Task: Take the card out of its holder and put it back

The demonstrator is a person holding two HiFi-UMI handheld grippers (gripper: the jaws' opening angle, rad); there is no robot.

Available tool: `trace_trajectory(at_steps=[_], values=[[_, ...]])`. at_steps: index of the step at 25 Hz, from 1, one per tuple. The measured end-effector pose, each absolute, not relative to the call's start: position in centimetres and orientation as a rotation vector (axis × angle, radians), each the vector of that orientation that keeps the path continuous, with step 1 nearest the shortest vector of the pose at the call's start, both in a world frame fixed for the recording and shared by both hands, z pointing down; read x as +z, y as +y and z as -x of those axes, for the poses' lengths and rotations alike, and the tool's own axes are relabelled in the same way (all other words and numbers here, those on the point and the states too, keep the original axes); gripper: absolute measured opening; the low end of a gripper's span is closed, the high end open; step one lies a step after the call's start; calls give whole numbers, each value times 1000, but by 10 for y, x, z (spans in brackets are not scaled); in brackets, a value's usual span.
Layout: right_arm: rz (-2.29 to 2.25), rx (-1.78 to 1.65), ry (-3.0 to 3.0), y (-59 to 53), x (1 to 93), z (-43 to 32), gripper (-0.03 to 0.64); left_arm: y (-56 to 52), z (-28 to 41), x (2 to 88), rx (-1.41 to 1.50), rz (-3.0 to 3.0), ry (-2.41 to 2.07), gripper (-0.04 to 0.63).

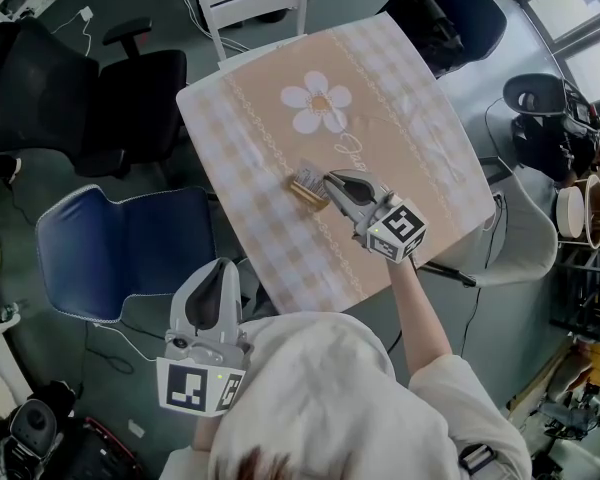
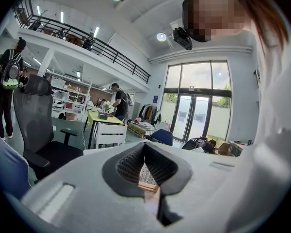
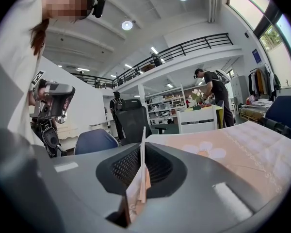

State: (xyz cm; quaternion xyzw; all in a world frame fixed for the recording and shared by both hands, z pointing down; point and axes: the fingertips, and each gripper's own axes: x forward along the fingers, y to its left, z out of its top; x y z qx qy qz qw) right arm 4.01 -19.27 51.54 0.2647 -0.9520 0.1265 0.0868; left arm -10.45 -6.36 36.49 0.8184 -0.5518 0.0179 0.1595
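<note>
Holding the card (image 3: 138, 188) edge-on in the right tool (image 1: 330, 181), pinched tight, just right of the holder (image 1: 305, 190) on the table (image 1: 410, 148), left tool (image 1: 220, 268) closed and empty near left; likely reinsertion next, needing slot alignment.

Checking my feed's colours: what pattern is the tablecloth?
The tablecloth is tan with pale checked borders and a white daisy; head view shows it best.
</note>
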Motion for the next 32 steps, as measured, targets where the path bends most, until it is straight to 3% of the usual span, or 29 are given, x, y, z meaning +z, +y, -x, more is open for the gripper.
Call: trace_trajectory(at_steps=[32], values=[[-745,367,-2791,-186,540,-38,20,-66,104,361,41,-2349,-1573,0]])
